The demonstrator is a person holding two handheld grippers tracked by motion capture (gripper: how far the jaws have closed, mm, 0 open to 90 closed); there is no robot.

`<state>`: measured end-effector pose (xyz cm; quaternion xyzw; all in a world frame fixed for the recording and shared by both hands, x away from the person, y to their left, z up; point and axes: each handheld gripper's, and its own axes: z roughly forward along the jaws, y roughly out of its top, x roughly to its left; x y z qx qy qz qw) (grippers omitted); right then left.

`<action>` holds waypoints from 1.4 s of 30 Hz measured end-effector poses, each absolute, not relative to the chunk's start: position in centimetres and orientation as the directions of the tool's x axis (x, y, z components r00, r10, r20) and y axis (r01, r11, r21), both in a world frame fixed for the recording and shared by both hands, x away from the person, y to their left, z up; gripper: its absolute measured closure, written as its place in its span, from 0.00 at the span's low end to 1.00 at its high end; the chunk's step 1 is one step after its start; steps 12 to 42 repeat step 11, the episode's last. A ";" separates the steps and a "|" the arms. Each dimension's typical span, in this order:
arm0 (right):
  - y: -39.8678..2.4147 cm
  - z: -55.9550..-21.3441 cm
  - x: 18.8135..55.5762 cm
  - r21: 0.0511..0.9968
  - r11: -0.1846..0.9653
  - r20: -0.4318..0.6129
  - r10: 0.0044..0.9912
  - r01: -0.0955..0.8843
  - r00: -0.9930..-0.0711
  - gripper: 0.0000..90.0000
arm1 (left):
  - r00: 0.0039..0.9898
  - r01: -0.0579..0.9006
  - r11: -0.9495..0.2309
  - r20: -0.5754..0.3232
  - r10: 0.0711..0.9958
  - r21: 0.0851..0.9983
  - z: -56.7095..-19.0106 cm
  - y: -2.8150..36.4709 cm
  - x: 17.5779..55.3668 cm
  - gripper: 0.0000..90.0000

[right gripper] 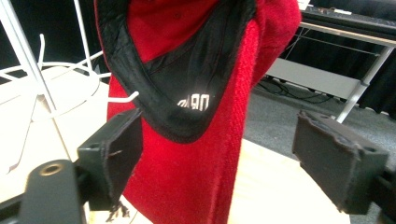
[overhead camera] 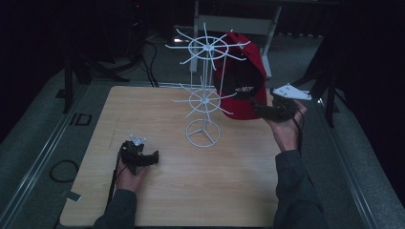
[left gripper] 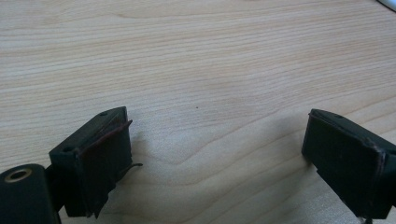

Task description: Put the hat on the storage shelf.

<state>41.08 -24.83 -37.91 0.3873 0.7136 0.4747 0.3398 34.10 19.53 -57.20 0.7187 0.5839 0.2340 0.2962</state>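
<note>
Red fabric baseball cap [overhead camera: 241,78] with black lining and sweatband: hangs on the far right side of the white wire display rack [overhead camera: 204,90], a two-tier stand with spoked hooks and a ring base, standing near the middle of the light wood-grain table [overhead camera: 191,191]. White lettering on the black inner band; in the right gripper view the cap [right gripper: 196,93] shows characters that may read "90", too blurred to be sure. Right gripper [overhead camera: 260,109]: held raised at the cap's lower edge, palm turned upward, grey three-cornered plate on top; jaws spread wide, the left one just beside the red cloth, nothing pinched. Left gripper [overhead camera: 152,157]: resting low on the table near the front left, jaws spread over bare wood [left gripper: 196,70], holding nothing.
</note>
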 end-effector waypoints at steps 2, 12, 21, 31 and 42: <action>-25.0 -37.9 41.1 0.941 0.242 -0.109 0.876 0.234 -0.470 0.16 | 0.209 0.701 -0.143 -0.009 0.978 0.699 -57.2 19.5 34.1 0.09; -25.5 -38.1 41.1 0.943 0.225 -0.082 0.871 0.247 -0.484 0.16 | 0.209 0.701 -0.143 -0.010 0.978 0.699 -57.2 19.5 34.1 0.09; -25.5 -38.1 41.1 0.943 0.225 -0.082 0.871 0.247 -0.484 0.16 | 0.209 0.701 -0.143 -0.010 0.978 0.699 -57.2 19.5 34.1 0.09; -25.5 -38.1 41.1 0.943 0.225 -0.082 0.871 0.247 -0.484 0.16 | 0.209 0.701 -0.143 -0.010 0.978 0.699 -57.2 19.5 34.1 0.09; -25.5 -38.1 41.1 0.943 0.225 -0.082 0.871 0.247 -0.484 0.16 | 0.209 0.701 -0.143 -0.010 0.978 0.699 -57.2 19.5 34.1 0.09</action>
